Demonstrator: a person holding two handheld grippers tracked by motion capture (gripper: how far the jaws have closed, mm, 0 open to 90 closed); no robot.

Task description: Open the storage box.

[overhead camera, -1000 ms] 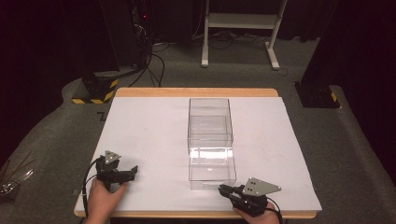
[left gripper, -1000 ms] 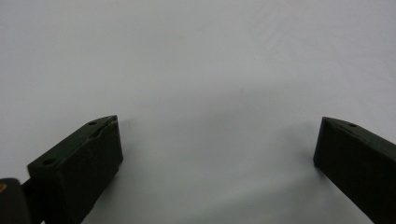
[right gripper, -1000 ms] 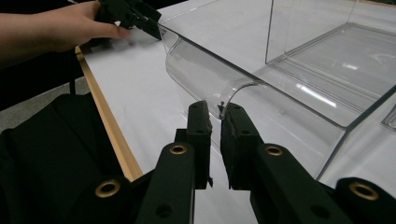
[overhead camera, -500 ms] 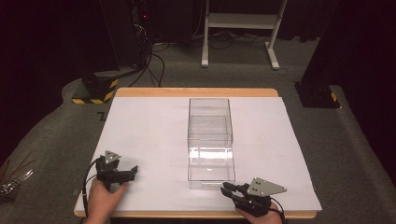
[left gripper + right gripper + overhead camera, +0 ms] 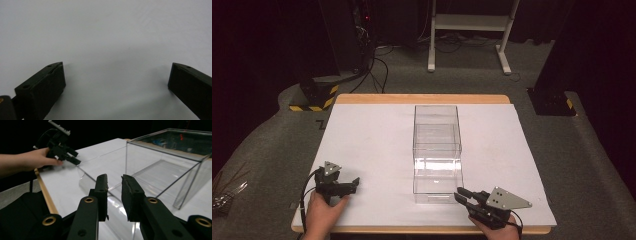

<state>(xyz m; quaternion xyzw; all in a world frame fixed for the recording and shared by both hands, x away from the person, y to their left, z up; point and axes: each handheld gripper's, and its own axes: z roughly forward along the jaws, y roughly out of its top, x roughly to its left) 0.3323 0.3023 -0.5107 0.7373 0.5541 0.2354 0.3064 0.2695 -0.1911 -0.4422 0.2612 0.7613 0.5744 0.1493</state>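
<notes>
A clear plastic box (image 5: 437, 150) stands open-topped in the middle of the white table sheet (image 5: 372, 140). My right gripper (image 5: 460, 193) lies at the front edge just right of the box's near end, pointing left. In the right gripper view its jaws (image 5: 115, 178) stand almost together with nothing between them, close to the box (image 5: 162, 170). My left gripper (image 5: 354, 183) rests on the sheet at the front left, apart from the box. Its jaws (image 5: 116, 67) are spread wide over bare white sheet. The right gripper view also shows the left gripper (image 5: 75, 160) in a hand.
The wooden table edge (image 5: 422, 231) runs along the front. On the floor beyond stand a black-and-yellow base (image 5: 314, 95), a white stand (image 5: 467, 30) and a dark base (image 5: 552, 102). Metal pieces (image 5: 224, 192) lie on the floor at left.
The right gripper has shifted slightly along the front edge near the box. The left gripper and the box have not moved.
</notes>
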